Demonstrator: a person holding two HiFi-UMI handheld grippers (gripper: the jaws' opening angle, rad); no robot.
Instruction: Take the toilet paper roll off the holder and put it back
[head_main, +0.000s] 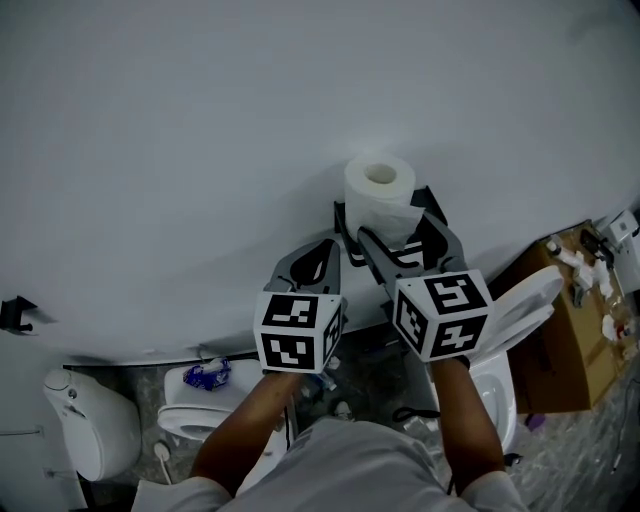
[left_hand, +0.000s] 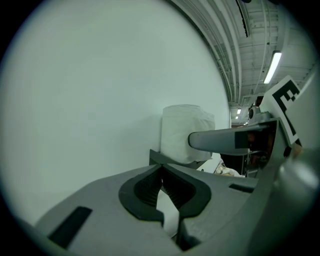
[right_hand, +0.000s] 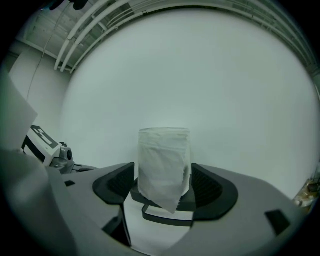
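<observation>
**Desk:** What are the jaws doing?

**Photographer:** The right gripper has its jaws spread wide and grips nothing. The pads stand clear on either side of the toilet paper roll, which shows in the gap between them. The left gripper has its jaws pressed tip to tip, with nothing in them.

**Desk:** And the roll itself?

**Photographer:** It stands on the black holder against the white wall. Its long axis is upright and the core hole faces the ceiling. A loose sheet hangs over the holder's front edge.

**Desk:** Which hand is better placed?

**Photographer:** The right one, by my reading. The roll lies straight ahead of its jaws, centred on the gap, so closing them would catch it across its width. From the head view, the tips reach about the holder's front edge, low against the roll. The left gripper sits just off the holder's left edge, pointing past the roll at the wall.

**Desk:** So what does the lift turn on?

**Photographer:** It likely has to go straight up, along that upright axis.
</observation>
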